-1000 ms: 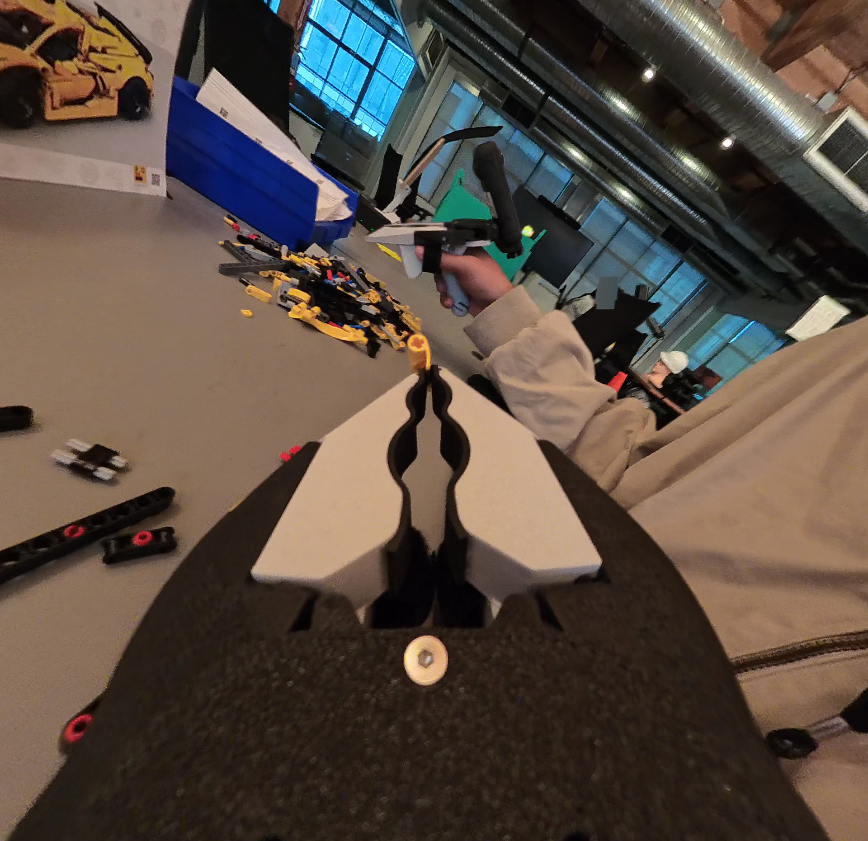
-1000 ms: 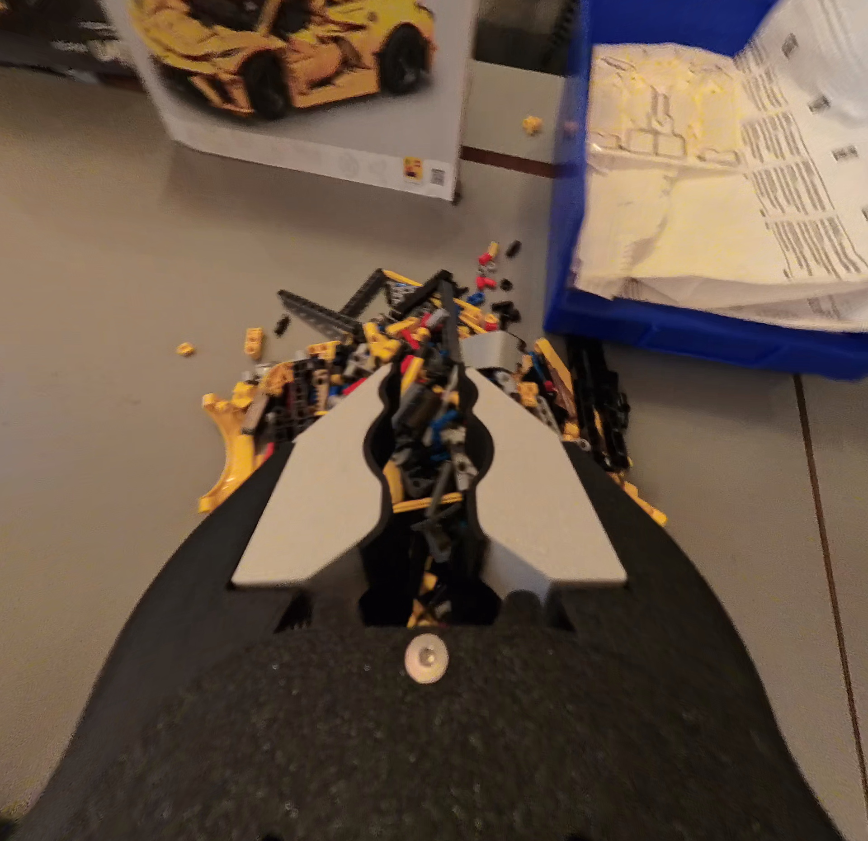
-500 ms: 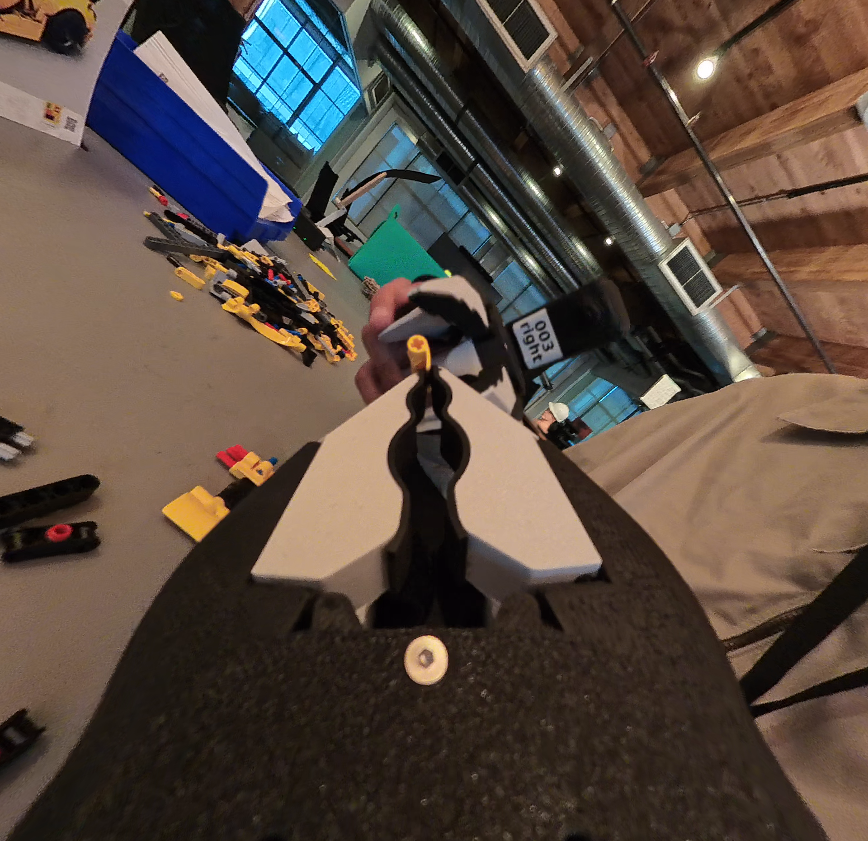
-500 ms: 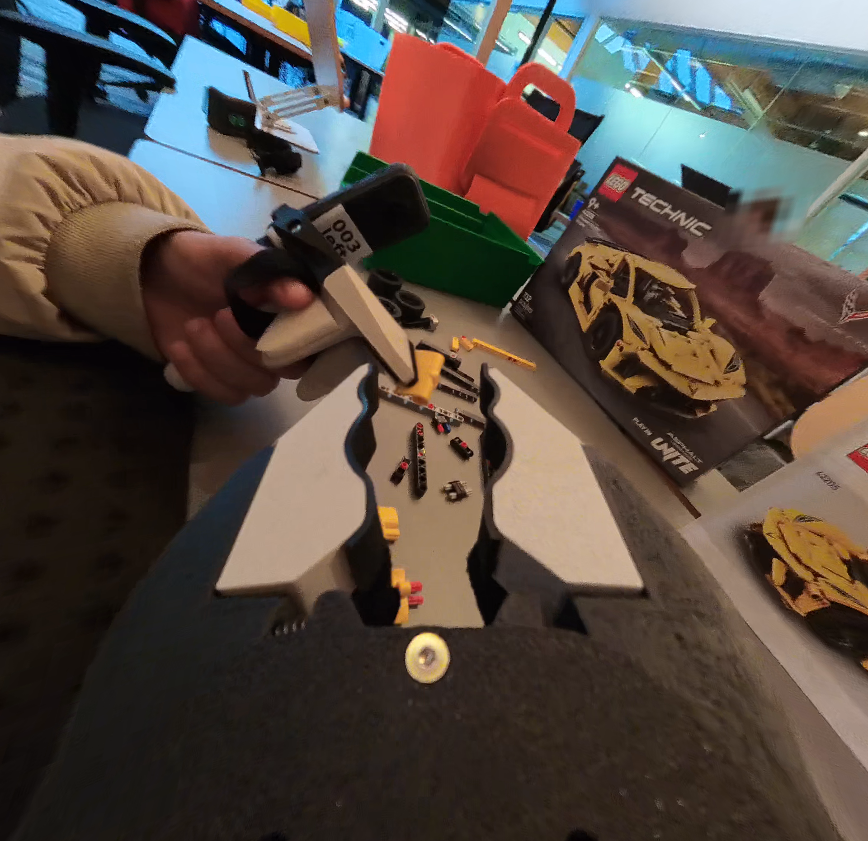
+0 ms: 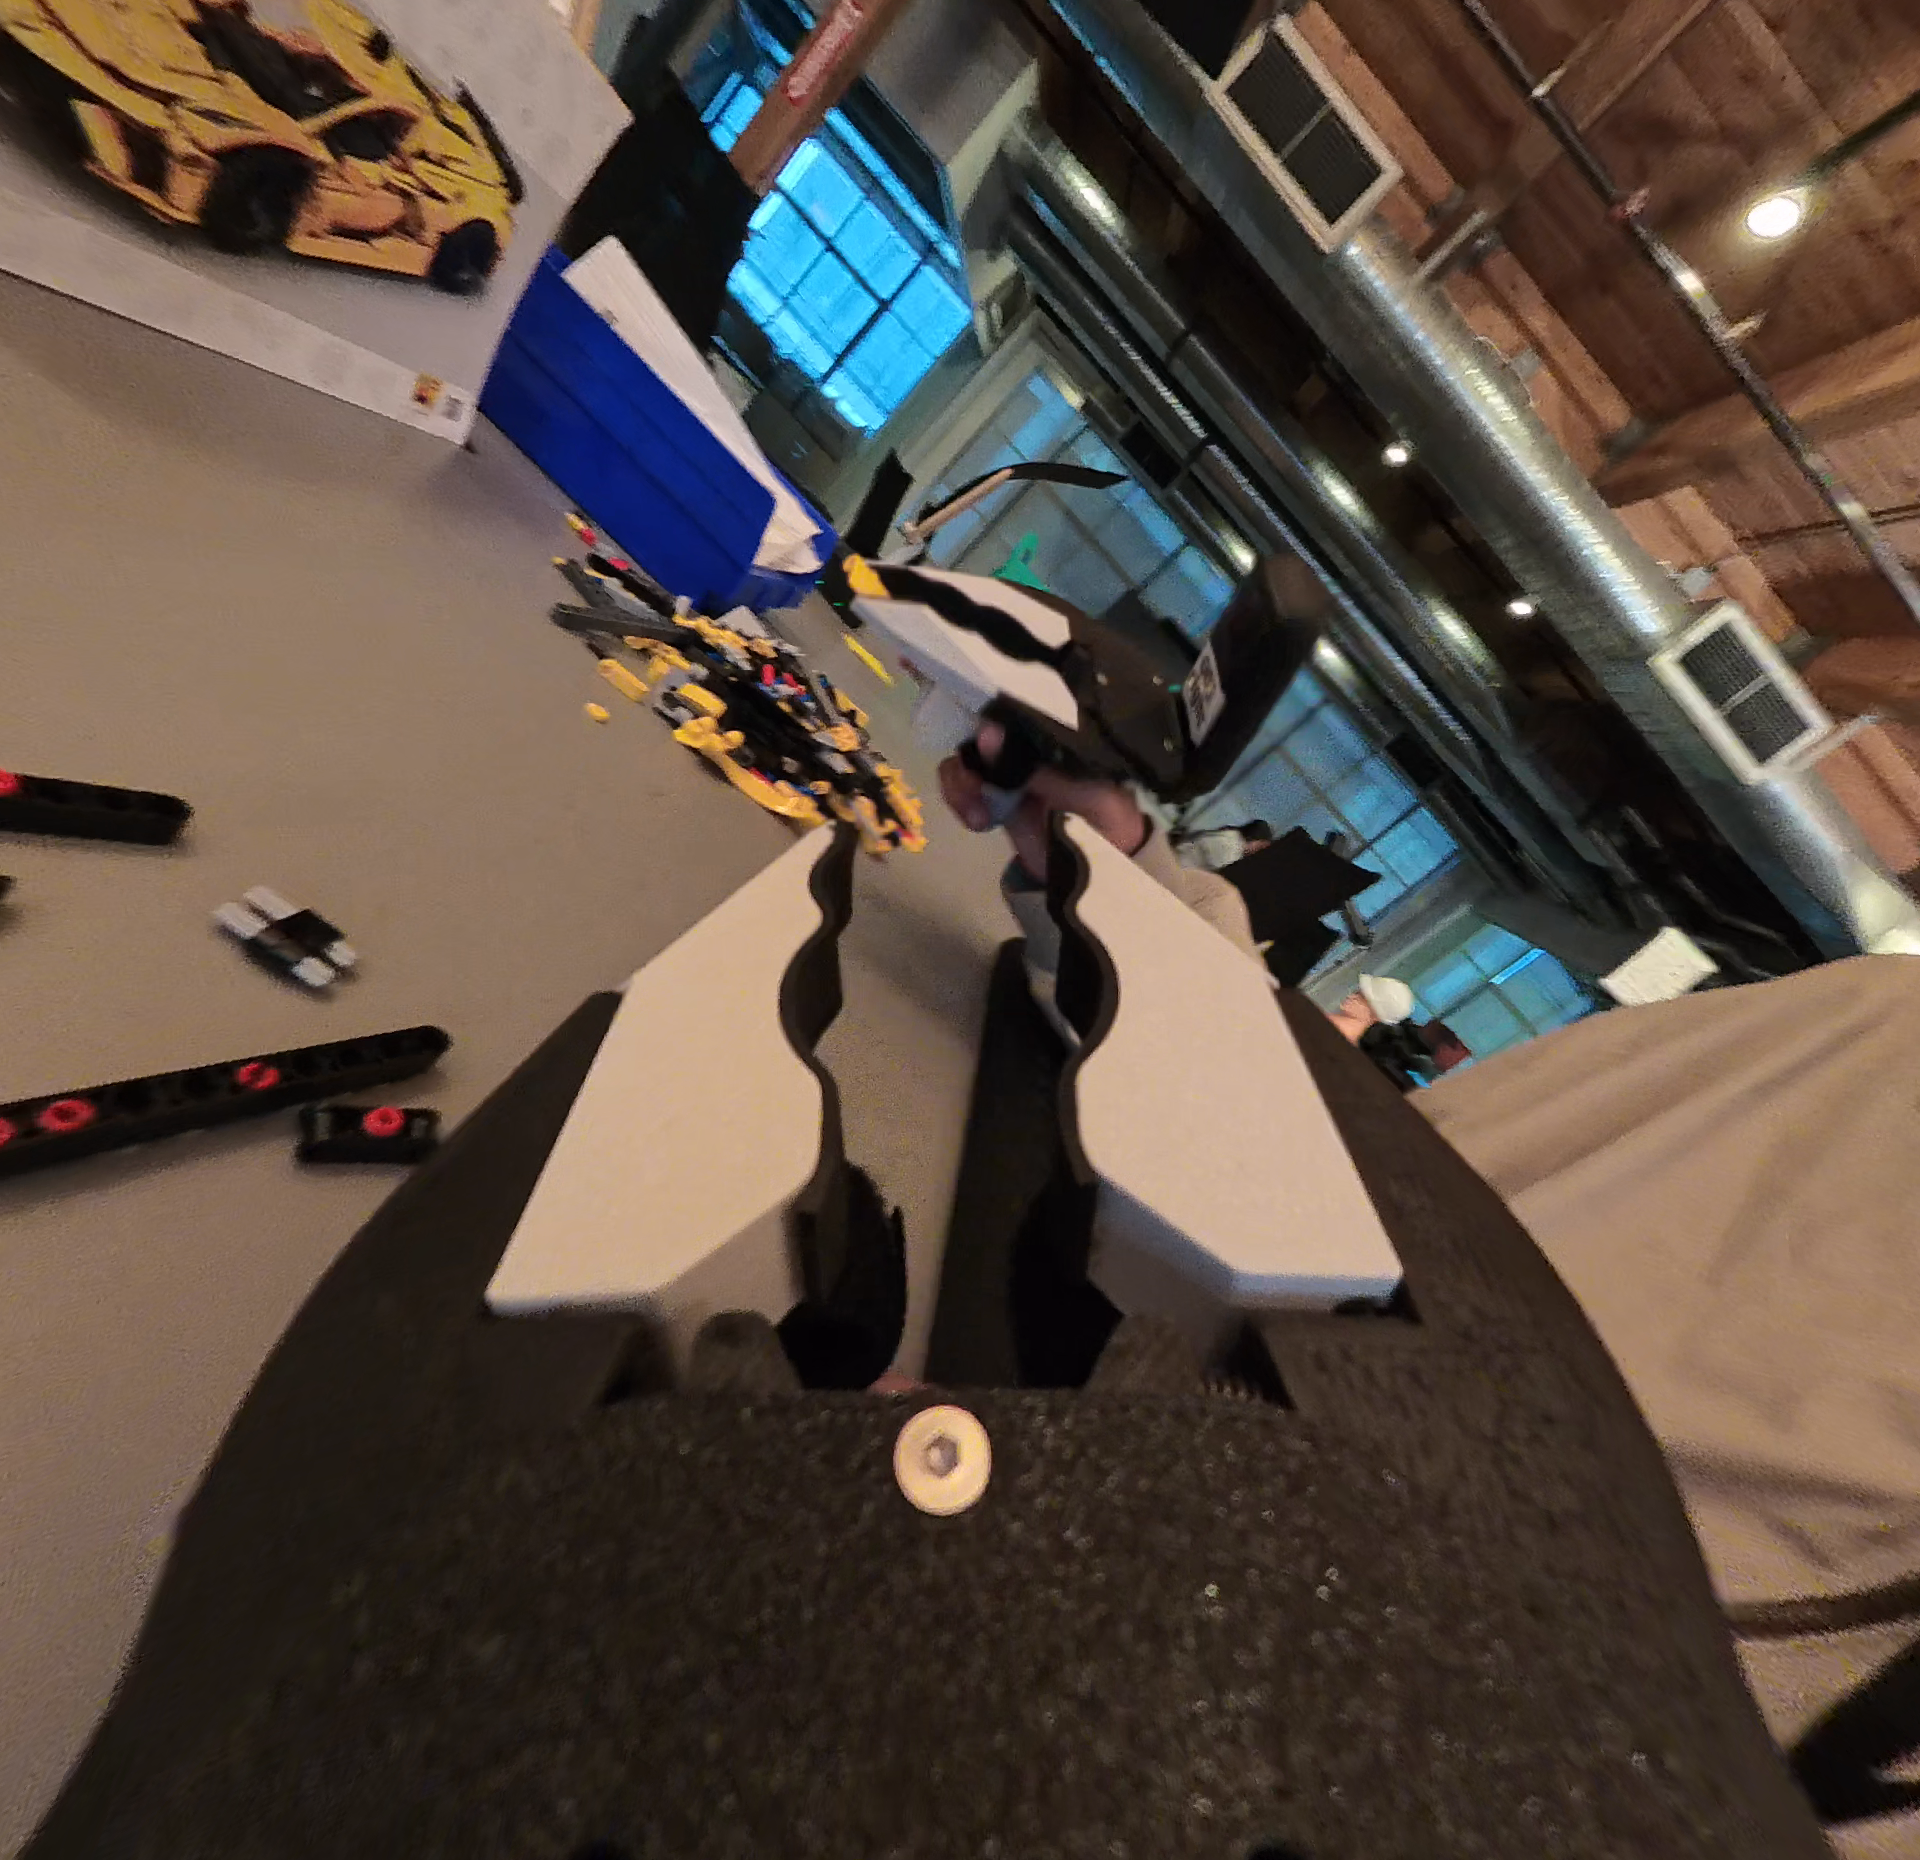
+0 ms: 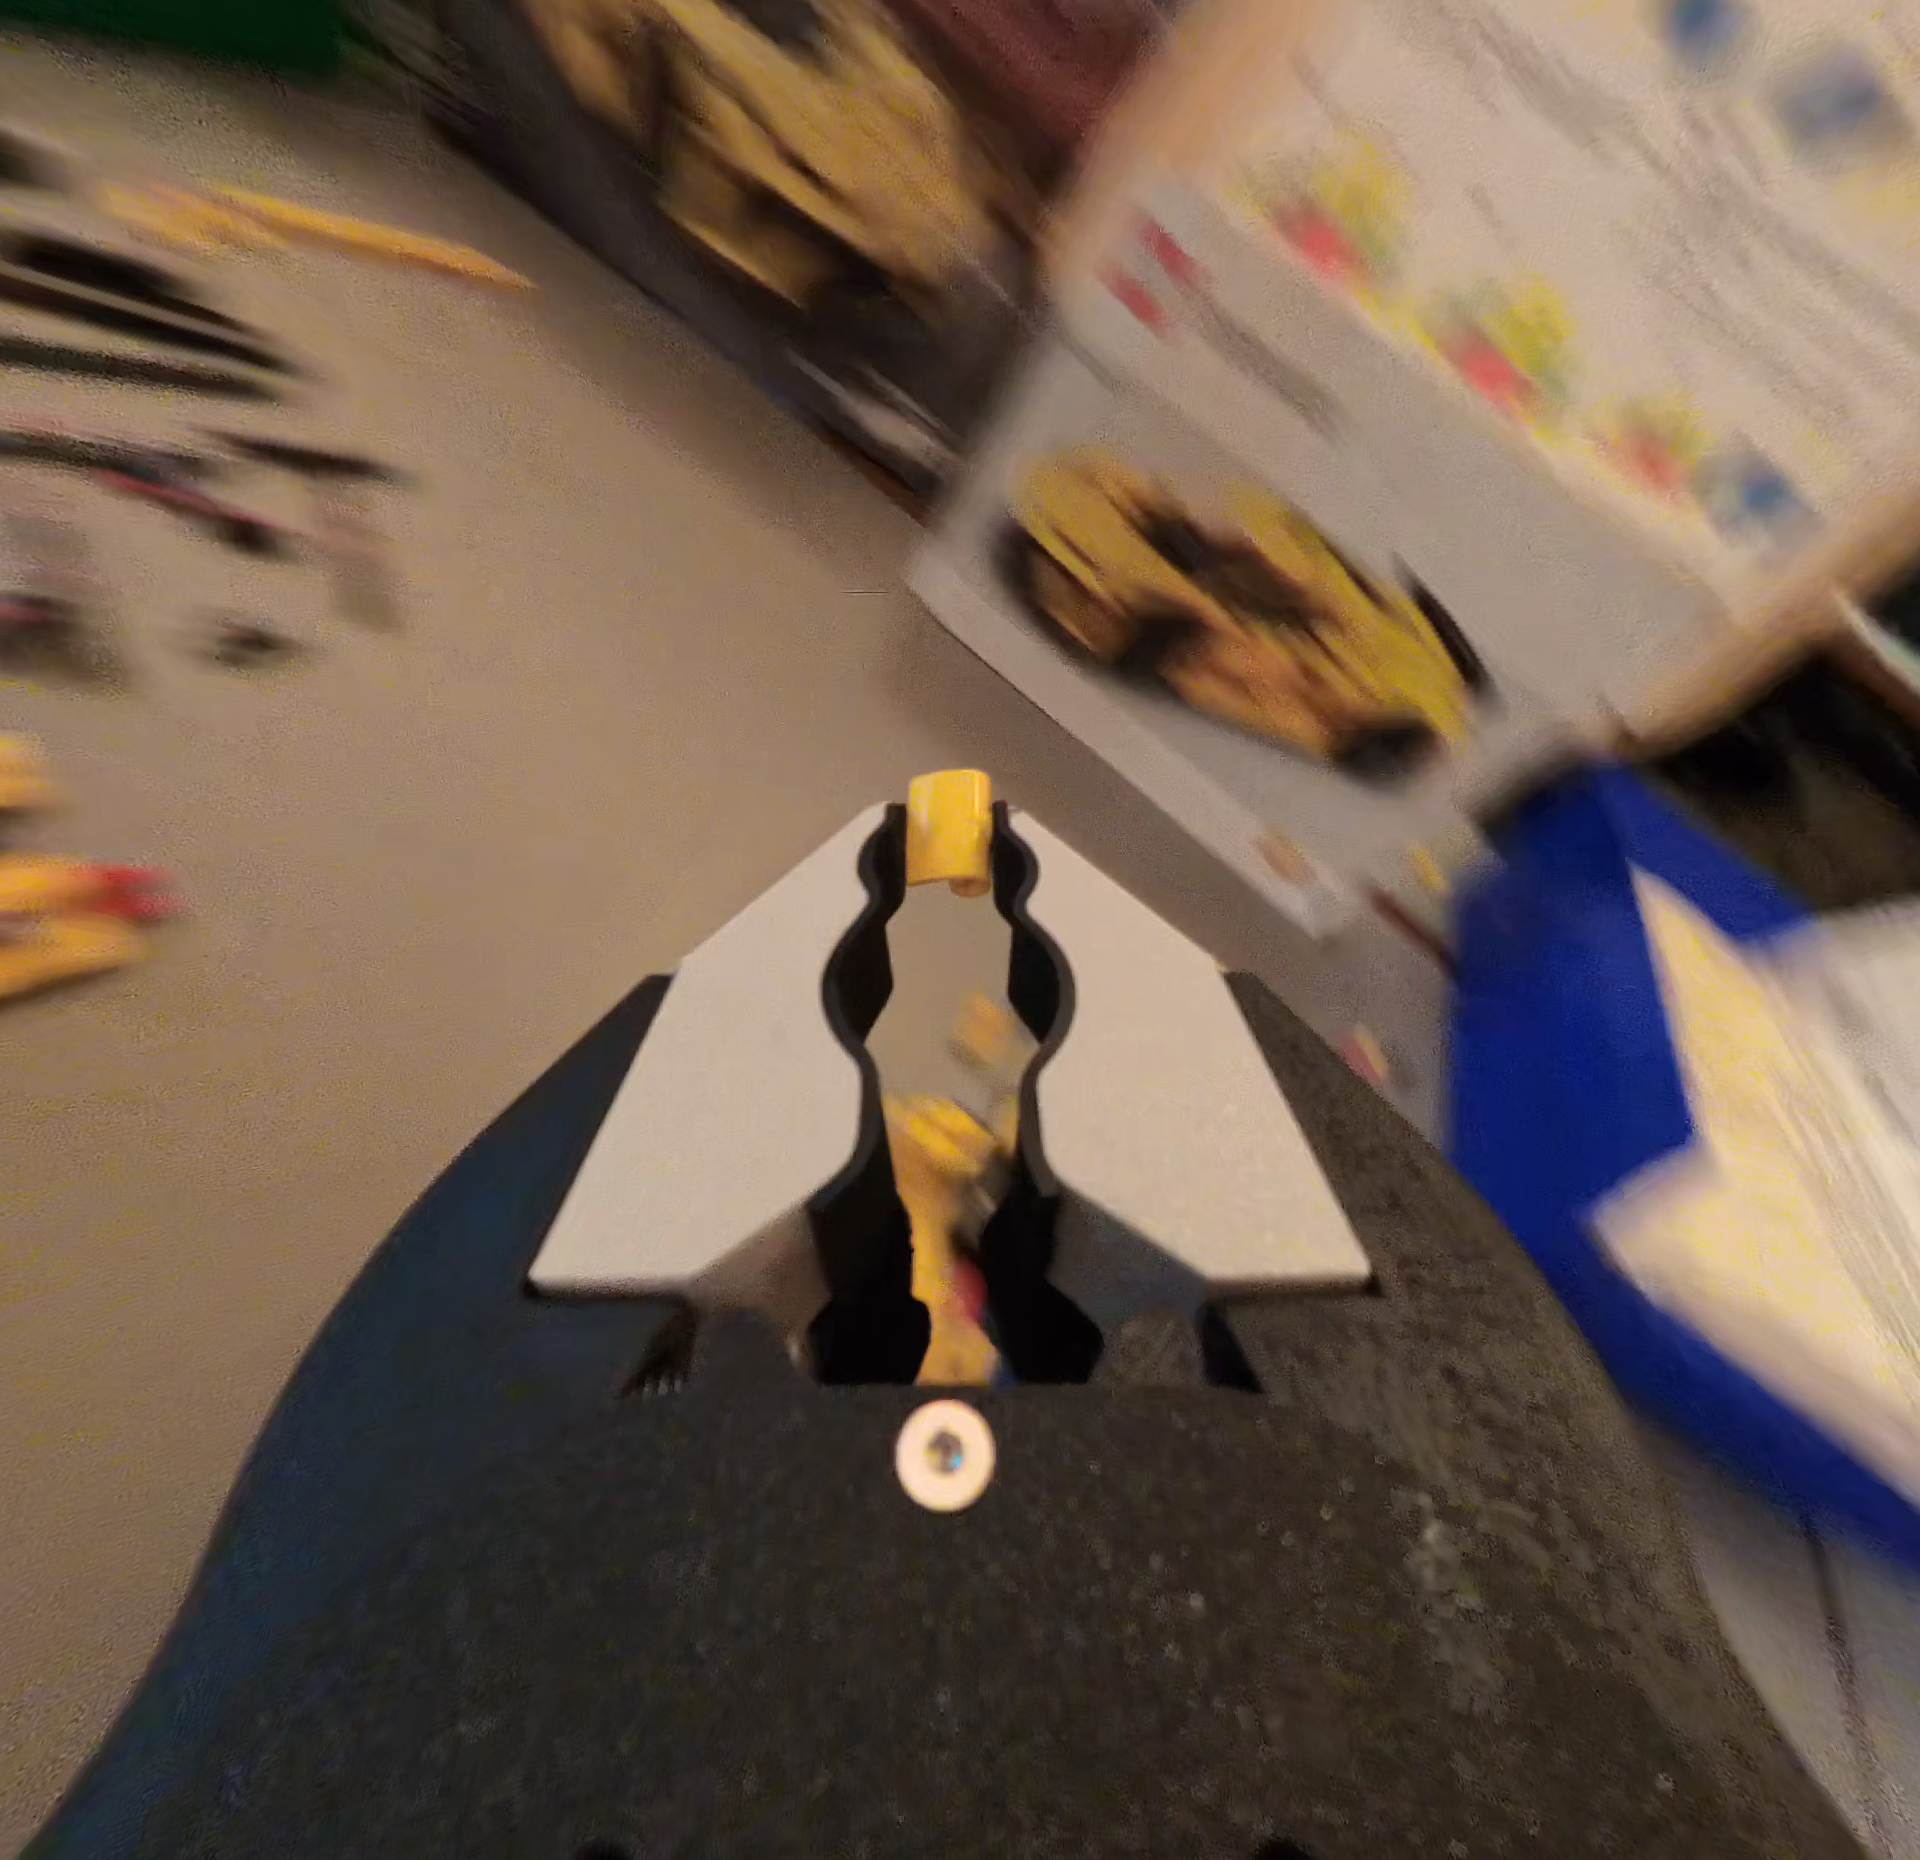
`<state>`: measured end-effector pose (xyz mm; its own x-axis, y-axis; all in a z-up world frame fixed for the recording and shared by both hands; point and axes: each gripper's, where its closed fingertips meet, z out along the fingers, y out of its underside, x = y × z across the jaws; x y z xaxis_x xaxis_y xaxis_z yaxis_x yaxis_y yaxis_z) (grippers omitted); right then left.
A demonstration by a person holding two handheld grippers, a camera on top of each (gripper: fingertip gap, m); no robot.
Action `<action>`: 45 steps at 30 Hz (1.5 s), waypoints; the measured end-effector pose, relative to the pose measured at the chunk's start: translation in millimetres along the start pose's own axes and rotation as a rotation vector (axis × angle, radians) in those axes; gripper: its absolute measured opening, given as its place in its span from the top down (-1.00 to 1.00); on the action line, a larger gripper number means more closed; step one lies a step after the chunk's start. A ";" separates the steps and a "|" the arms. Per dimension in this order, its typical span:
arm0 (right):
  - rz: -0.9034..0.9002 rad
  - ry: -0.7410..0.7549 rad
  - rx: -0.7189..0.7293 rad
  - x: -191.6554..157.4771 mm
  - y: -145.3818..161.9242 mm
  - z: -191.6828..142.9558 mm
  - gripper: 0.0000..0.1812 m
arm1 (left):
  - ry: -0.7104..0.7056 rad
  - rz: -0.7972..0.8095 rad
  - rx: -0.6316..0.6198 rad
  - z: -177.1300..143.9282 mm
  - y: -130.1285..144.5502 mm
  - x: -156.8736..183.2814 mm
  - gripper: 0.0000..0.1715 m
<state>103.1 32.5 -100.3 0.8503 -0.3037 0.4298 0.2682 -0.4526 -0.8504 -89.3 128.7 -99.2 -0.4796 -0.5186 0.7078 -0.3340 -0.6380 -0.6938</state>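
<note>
Two grippers are in my hands. My left gripper (image 5: 948, 849) stands released, its jaws spread with bare table (image 5: 312, 667) showing between them and nothing in its hold. My right gripper (image 6: 945, 823) is clenched on a small yellow piece (image 6: 945, 828), pinched at the very tips of the fingers, with the piece poking a little past them.

Much is hard to make out. The right wrist view is smeared by blur: loose parts to the left are only dark and yellow streaks, and the pile glimpsed between the fingers is a yellow and red smudge. In the left wrist view the black foam body covers the near table, and my beige sleeve (image 5: 1662, 1239) fills the lower right.

On the table left of my left gripper lie a long black beam (image 5: 208, 1093) with red pins, a short black piece (image 5: 366, 1133) just beside it, and a small black and white connector (image 5: 286, 935). Open table lies between these and the pile of yellow and black parts (image 5: 769, 719) farther on. Beyond the pile, my right gripper shows in the air, a coded sticker on its side. A blue bin (image 5: 623, 460) holding printed sheets stands behind the pile, and beside it a box (image 5: 260, 148) pictures a yellow car; its small print is unreadable.
</note>
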 end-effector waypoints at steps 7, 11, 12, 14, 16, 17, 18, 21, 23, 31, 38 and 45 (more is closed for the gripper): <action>0.472 0.223 -0.376 103.6 134.2 -23.8 0.76 | -0.101 0.095 -0.164 14.2 28.7 -12.3 0.57; 0.407 0.251 -0.270 112.1 111.5 -29.6 0.56 | -0.135 0.145 -0.188 15.3 32.4 -14.9 0.57; 0.374 0.229 -0.212 106.5 94.0 -28.6 0.56 | -0.139 0.141 -0.181 14.7 31.2 -16.1 0.58; 0.288 0.074 -0.148 69.4 61.0 -19.3 0.55 | -0.128 0.109 -0.162 13.2 28.0 -16.7 0.59; 0.215 -0.284 -0.134 -13.1 35.5 -11.3 0.57 | -0.118 0.063 -0.145 11.6 25.2 -18.2 0.60; 0.192 -0.505 -0.136 -64.0 26.7 -15.0 0.60 | -0.112 0.041 -0.135 10.7 23.4 -18.9 0.60; 0.166 -0.663 -0.142 -105.0 21.1 -18.6 0.65 | -0.106 0.022 -0.123 9.7 21.5 -19.2 0.61; 0.072 -0.850 -0.165 -176.6 22.0 -12.9 0.72 | -0.098 -0.016 -0.095 6.5 16.8 -20.7 0.62; -0.006 -0.860 -0.206 -195.1 31.5 -5.7 0.72 | -0.089 -0.033 -0.084 5.5 15.4 -20.3 0.62; -0.060 -0.837 -0.159 -207.0 24.6 1.2 0.96 | -0.073 -0.040 -0.109 8.1 20.4 -17.8 0.63; -0.204 -0.678 0.123 -190.5 -26.5 -7.2 0.96 | -0.101 -0.089 -0.129 8.0 24.0 -27.5 0.63; -0.323 -0.603 0.240 -201.4 -54.6 -17.6 0.96 | -0.015 -0.031 -0.208 13.9 35.8 -8.5 0.85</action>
<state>-90.7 103.6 -135.1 0.7950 0.3609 0.4876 0.5814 -0.2238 -0.7822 -85.9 102.4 -128.3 -0.4547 -0.5100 0.7302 -0.5094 -0.5236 -0.6829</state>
